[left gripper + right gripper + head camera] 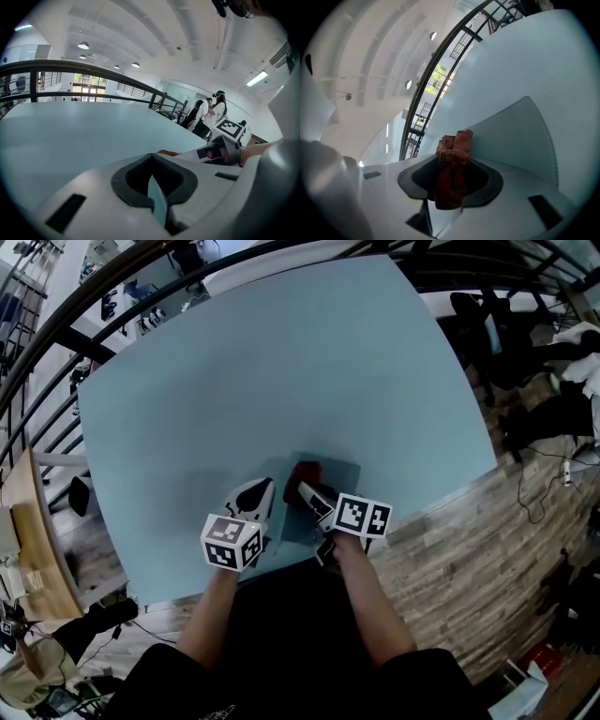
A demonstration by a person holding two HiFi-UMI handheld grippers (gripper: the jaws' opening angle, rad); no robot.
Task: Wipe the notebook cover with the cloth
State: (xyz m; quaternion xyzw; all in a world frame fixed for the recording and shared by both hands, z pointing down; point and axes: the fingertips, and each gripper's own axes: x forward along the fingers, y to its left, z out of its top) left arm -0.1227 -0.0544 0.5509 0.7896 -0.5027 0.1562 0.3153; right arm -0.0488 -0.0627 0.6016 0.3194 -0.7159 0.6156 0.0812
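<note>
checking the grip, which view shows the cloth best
The right gripper view: the red cloth sits bunched between its tongs, over the notebook. The head view shows only a small red patch; the left gripper view, a sliver.

Bunched red cloth [452, 161] on flat pale-blue notebook [339, 477].

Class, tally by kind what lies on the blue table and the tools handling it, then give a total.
notebook: 1
cloth, red: 1
grippers: 2, the left gripper and the right gripper
Total: 4
</note>
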